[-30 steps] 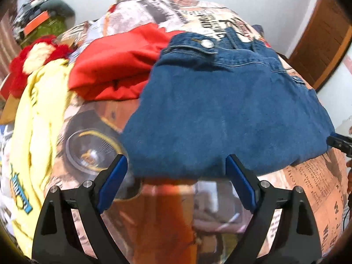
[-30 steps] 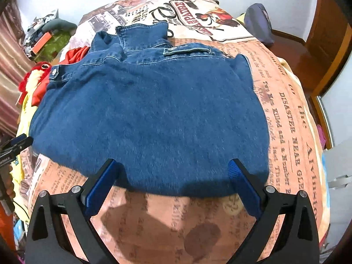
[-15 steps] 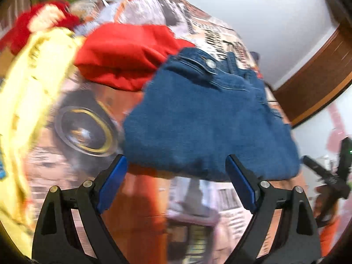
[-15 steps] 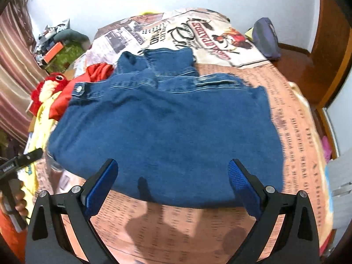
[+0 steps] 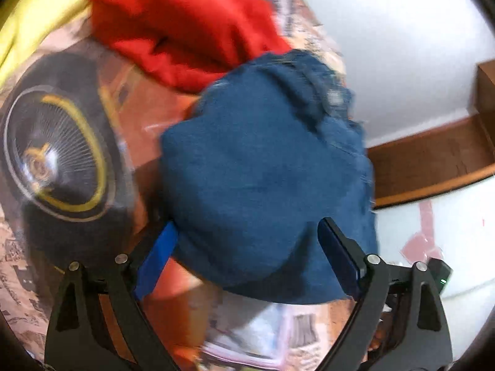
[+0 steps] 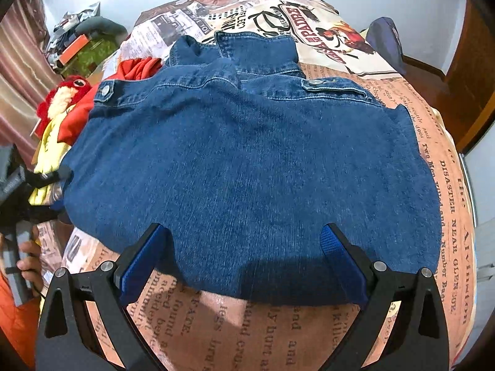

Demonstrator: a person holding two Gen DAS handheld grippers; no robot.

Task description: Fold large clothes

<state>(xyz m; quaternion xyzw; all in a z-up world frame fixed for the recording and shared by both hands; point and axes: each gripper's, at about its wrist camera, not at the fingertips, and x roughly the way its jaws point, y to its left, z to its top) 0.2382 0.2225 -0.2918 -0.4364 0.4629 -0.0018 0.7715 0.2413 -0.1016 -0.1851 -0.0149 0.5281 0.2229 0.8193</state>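
A blue denim jacket [image 6: 253,167] lies folded flat on the printed bedspread [image 6: 247,324], collar at the far side. It also shows in the left wrist view [image 5: 266,185], blurred. My right gripper [image 6: 244,262] is open, its blue-padded fingers at the jacket's near hem, holding nothing. My left gripper [image 5: 247,256] is open at the jacket's left near corner, with the cloth edge between its fingers. The left gripper's body shows at the left edge of the right wrist view [image 6: 18,182].
A red garment [image 5: 185,27] lies beyond the jacket on the left, beside a yellow garment [image 5: 37,15] and a red plush toy [image 6: 65,95]. A dark blue bag [image 6: 383,43] sits at the bed's far right. A wooden door [image 6: 470,71] stands right.
My left gripper has swung right and moved in close to the jacket's left near corner. My right gripper has dropped closer to the near hem. Both stayed open.
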